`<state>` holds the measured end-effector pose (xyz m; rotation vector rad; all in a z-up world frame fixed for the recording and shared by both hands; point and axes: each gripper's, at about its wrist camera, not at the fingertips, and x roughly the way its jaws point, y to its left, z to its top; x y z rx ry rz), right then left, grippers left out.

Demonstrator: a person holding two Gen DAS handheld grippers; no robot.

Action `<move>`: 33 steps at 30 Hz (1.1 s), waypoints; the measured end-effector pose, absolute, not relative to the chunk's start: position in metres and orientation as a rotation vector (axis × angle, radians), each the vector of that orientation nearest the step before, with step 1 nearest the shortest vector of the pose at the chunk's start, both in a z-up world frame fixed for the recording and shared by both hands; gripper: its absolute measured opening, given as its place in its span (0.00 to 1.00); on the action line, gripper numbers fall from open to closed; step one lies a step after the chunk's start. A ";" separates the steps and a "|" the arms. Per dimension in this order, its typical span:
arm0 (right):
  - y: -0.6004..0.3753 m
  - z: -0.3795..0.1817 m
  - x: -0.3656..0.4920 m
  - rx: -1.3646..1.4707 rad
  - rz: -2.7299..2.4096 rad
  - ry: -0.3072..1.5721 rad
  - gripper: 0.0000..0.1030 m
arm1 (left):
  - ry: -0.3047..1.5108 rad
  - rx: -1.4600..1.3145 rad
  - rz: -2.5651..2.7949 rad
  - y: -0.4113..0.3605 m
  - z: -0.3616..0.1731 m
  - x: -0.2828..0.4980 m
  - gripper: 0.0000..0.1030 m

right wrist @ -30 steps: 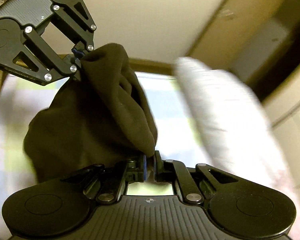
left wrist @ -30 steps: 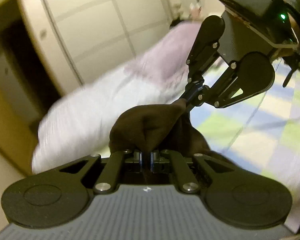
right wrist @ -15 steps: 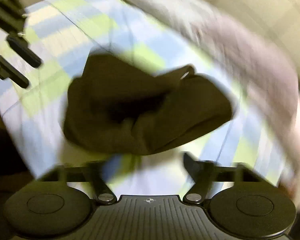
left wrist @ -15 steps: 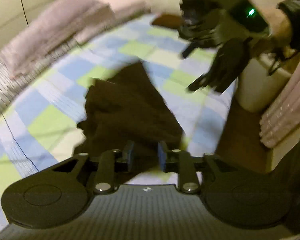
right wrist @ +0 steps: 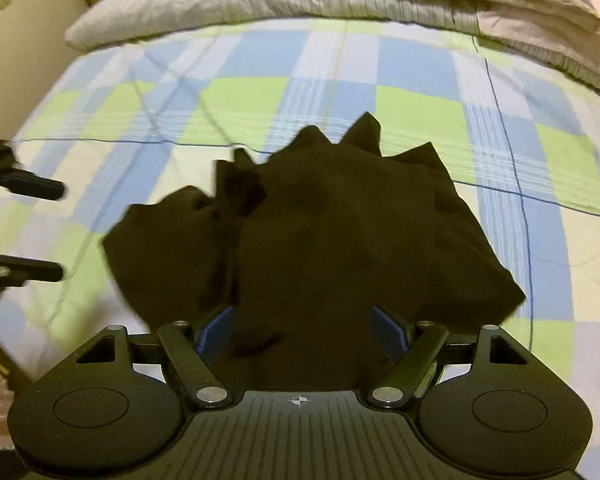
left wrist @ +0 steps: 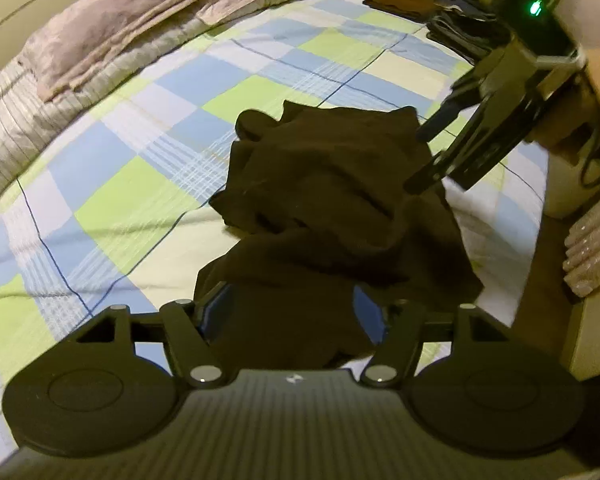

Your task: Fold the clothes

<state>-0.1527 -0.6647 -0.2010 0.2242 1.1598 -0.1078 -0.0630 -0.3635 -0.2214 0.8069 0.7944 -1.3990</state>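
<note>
This is a bedroom in a home. A big bed fills the room, covered with a checked bedspread (right wrist: 260, 92) in blue, green and white squares. Soft folded blankets (left wrist: 148, 12) and a pale quilt lie along its far side. A stack of folded clothes (left wrist: 464, 28) sits at one corner.

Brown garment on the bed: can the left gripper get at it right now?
Probably yes. The left gripper is open with the crumpled brown garment bunched right between its fingers on the checked bedspread; nothing blocks it.
</note>
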 end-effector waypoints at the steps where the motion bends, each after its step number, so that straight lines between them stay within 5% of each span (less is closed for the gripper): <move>1: -0.668 -0.210 -0.148 0.219 -0.120 1.174 0.76 | 0.804 0.793 -1.395 -0.366 -0.228 -0.057 0.61; 12: -0.741 -0.261 -0.122 0.348 -0.235 1.149 0.75 | 0.982 0.533 -1.294 -0.450 -0.275 -0.005 0.61; 14: -0.749 -0.272 -0.114 0.347 -0.214 1.160 0.75 | 1.013 0.521 -1.274 -0.469 -0.286 -0.002 0.55; 15: -0.752 -0.277 -0.110 0.348 -0.198 1.168 0.54 | 1.042 0.544 -1.270 -0.477 -0.293 -0.003 0.46; 16: -0.754 -0.280 -0.108 0.350 -0.175 1.174 0.15 | 1.076 0.585 -1.262 -0.484 -0.299 -0.004 0.12; 17: -0.756 -0.278 -0.108 0.353 -0.149 1.174 0.01 | 1.091 0.612 -1.237 -0.487 -0.302 -0.006 0.03; 21: -0.776 -0.246 -0.116 0.343 -0.061 1.116 0.00 | 1.031 0.601 -1.119 -0.473 -0.270 -0.010 0.02; 26: -0.836 -0.140 -0.147 0.297 -0.060 0.894 0.00 | 0.843 0.480 -0.944 -0.433 -0.166 -0.014 0.02; 30: -0.878 -0.058 -0.206 0.243 -0.155 0.718 0.00 | 0.890 0.496 -0.966 -0.422 -0.143 -0.057 0.02; 33: -0.893 -0.047 -0.274 0.262 -0.289 0.734 0.00 | 0.928 0.513 -0.986 -0.414 -0.128 -0.091 0.02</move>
